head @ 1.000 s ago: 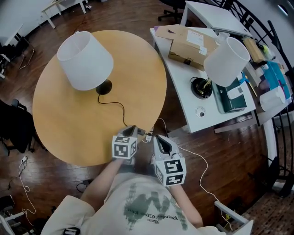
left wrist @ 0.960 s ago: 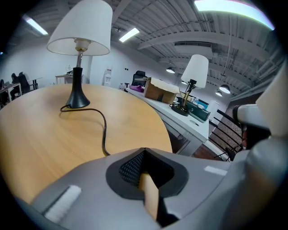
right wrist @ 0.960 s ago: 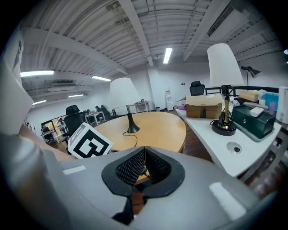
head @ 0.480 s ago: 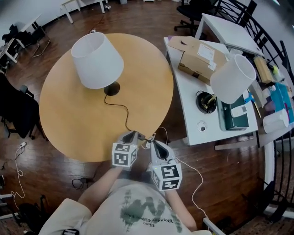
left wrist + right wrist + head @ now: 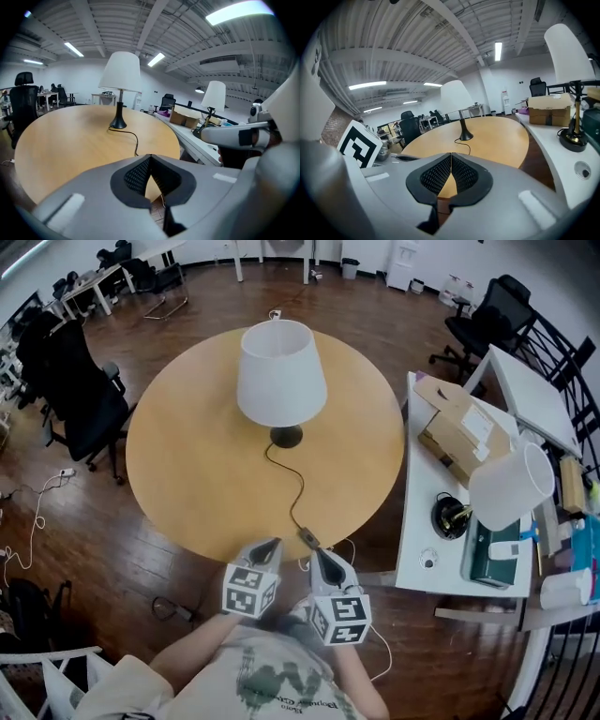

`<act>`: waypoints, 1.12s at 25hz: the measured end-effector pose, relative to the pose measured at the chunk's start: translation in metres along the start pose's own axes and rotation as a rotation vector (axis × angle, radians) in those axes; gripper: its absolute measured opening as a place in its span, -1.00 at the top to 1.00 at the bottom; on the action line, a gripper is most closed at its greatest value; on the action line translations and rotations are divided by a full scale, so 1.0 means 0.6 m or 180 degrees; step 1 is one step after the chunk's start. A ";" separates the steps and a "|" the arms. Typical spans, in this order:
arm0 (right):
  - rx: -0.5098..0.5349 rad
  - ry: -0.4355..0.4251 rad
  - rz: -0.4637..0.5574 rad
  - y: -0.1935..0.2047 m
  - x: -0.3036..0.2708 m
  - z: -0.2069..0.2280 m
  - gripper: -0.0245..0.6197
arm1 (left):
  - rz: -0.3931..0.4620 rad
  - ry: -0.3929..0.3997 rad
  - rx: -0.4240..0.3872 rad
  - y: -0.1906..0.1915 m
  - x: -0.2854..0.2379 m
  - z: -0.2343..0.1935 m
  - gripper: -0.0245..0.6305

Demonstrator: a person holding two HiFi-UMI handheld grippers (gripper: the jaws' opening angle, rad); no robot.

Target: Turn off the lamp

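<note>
Lamp (image 5: 281, 376) on round table (image 5: 187, 474), cardboard box (image 5: 464, 437) label seemingly illegible

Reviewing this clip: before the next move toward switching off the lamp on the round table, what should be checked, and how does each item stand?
1. Jaws of the left tool together, nothing between: ok.
2. Jaws of the right tool together, nothing between: ok.
3. The lamp upright on the round table: ok.
4. The switch on the cord uncovered at the table's near edge, just ahead of both tools: ok.
5. Either tool touching the switch: cannot tell.
6. Lamp lit: cannot tell.
</note>
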State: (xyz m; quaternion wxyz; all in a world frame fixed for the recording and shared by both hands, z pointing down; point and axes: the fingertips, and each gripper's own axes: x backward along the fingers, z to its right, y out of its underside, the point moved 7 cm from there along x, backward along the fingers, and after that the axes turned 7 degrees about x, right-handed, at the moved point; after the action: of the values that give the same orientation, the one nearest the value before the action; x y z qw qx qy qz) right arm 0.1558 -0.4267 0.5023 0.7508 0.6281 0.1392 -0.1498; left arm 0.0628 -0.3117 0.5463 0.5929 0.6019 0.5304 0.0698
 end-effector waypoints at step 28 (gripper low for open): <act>0.0426 -0.0007 0.0258 0.020 0.078 -0.339 0.92 | 0.0769 0.0423 0.0142 0.045 0.331 -0.085 0.93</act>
State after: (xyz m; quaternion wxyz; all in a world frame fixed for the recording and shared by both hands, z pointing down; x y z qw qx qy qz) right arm 0.1992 -0.2270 0.4597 0.7128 0.6818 0.1024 -0.1289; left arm 0.1263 -0.1284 0.4739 0.5302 0.6684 0.4937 0.1685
